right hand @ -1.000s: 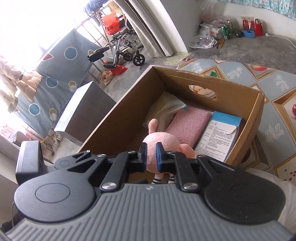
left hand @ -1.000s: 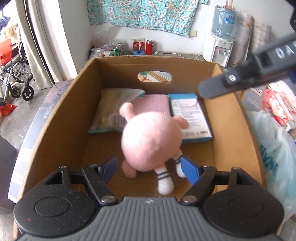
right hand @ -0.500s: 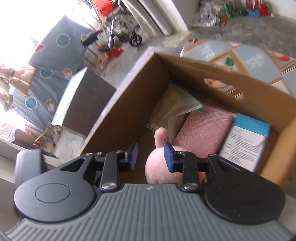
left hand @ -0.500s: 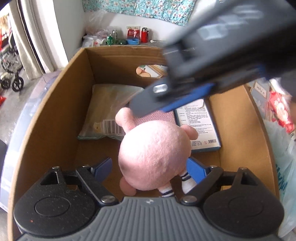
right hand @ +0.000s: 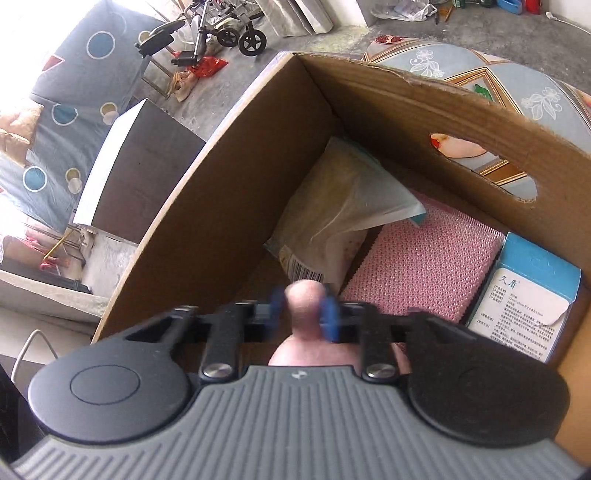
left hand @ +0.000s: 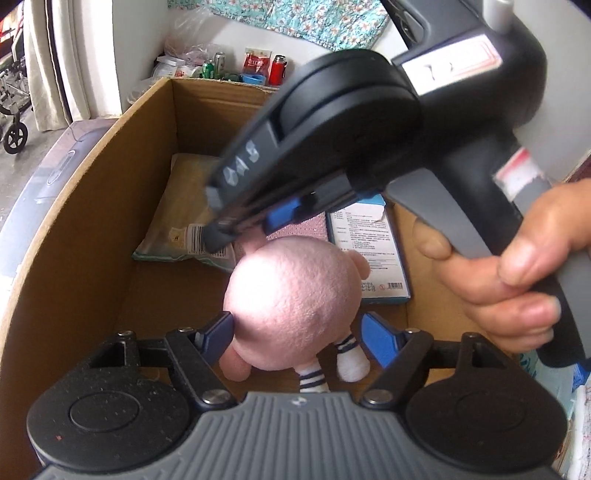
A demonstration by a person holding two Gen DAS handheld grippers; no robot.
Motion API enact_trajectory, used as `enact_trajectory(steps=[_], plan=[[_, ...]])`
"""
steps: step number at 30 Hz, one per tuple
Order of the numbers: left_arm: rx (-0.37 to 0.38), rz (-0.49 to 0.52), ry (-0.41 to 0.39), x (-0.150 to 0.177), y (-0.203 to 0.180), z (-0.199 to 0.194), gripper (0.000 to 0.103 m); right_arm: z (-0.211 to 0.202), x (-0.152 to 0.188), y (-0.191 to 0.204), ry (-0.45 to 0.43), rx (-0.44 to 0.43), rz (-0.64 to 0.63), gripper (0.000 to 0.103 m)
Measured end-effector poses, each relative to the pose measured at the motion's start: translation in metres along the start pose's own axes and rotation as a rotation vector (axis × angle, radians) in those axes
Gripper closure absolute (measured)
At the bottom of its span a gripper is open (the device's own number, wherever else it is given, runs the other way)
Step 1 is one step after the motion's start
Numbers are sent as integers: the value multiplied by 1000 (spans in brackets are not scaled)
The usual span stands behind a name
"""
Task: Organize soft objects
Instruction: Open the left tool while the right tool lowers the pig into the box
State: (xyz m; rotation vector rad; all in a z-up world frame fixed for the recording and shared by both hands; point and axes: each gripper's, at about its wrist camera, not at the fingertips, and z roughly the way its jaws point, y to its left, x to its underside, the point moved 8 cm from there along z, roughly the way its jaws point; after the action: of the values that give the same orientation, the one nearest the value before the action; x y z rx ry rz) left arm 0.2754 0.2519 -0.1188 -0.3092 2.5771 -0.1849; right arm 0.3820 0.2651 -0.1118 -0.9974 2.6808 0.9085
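Note:
A pink plush doll (left hand: 291, 299) with striped socks stands inside a cardboard box (left hand: 92, 206). My left gripper (left hand: 299, 336) is open, its blue pads on either side of the doll's lower body without squeezing it. My right gripper (right hand: 304, 308) reaches down into the box from above and its blue pads close on the doll's ear (right hand: 306, 295); the right gripper also shows in the left wrist view (left hand: 240, 229), held by a hand. Whether the pads press the ear firmly is blurred.
On the box floor lie a plastic-wrapped packet (right hand: 332, 206), a pink textured pad (right hand: 424, 258) and a blue-and-white carton (right hand: 532, 295). The box stands on a patterned surface (right hand: 517, 92). A wheelchair (right hand: 221, 29) and a dark cabinet (right hand: 140, 166) stand beyond.
My right gripper has come down into the box, opened, and closed its pads around the doll's ear. My left gripper has moved in closer around the doll's lower body and stays open.

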Motion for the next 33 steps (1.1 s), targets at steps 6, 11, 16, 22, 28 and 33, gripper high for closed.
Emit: enact_trajectory(steps=[6, 11, 16, 22, 28, 33], plan=[[12, 7, -30, 4, -5, -16, 27, -34, 7, 14, -46, -125, -9, 94], [56, -17, -113, 4, -9, -52, 27, -70, 8, 43, -104, -195, -127, 94], [81, 6, -107, 15, -21, -63, 27, -72, 30, 36, -19, -137, -207, 94], [87, 60, -58, 33, -32, -53, 27, -77, 67, 16, 95, -70, -285, 93], [99, 120, -6, 42, -45, -39, 26, -90, 79, 10, 121, -8, -341, 90], [114, 131, 16, 43, -52, -27, 28, -95, 88, 9, 120, -52, -336, 87]])
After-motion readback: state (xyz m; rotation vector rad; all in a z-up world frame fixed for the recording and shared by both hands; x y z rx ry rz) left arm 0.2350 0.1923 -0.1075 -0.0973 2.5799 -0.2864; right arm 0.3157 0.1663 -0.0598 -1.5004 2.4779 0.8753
